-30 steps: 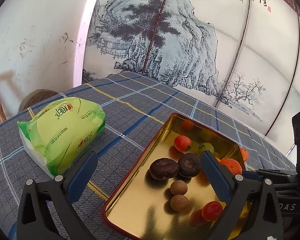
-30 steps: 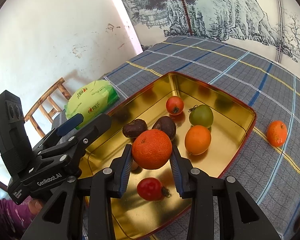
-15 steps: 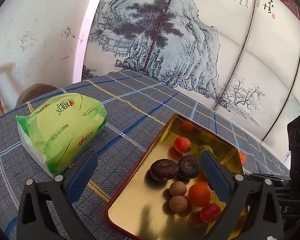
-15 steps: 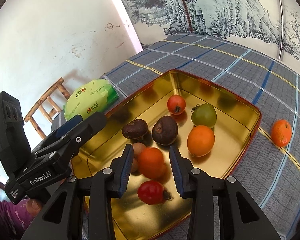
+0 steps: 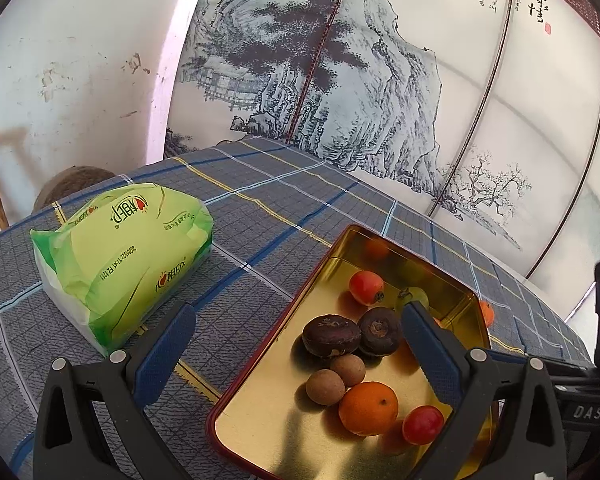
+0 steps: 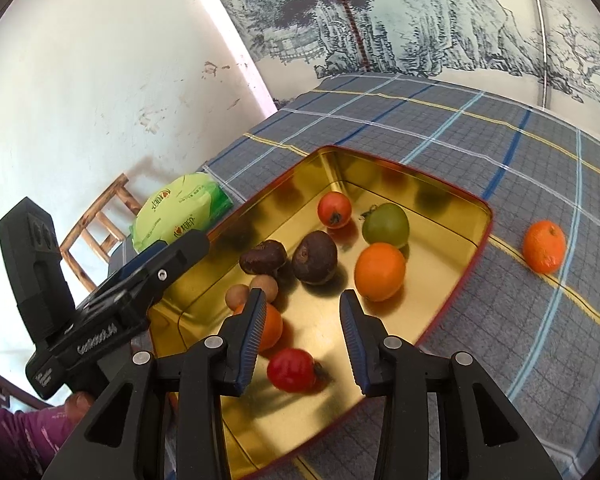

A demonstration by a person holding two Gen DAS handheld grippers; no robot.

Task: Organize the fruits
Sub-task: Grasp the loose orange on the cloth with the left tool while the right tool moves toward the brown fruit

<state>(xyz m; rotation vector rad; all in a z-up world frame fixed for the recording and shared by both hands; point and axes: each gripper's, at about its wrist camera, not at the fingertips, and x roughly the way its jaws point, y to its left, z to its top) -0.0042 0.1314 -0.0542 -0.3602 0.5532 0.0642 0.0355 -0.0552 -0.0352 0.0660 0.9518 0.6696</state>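
right gripper [image 6: 304, 316]: black frame | blue ribbed pads | silver screws | purple sleeve [image 6: 16, 436]

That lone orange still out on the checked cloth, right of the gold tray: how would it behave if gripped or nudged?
The orange is round, so a nudge would probably roll it, though the cloth may slow it. Its dimpled peel likely grips well. It seems firm; hard squeezing might bruise it.

my left wrist camera looks down from close by along its fingers at the near left corner of the gold tray [image 5: 260, 364], while my right wrist camera tilts more steeply over the tray's [image 6: 452, 296] right side, both sharing its fruit and checked cloth [image 5: 284, 192].
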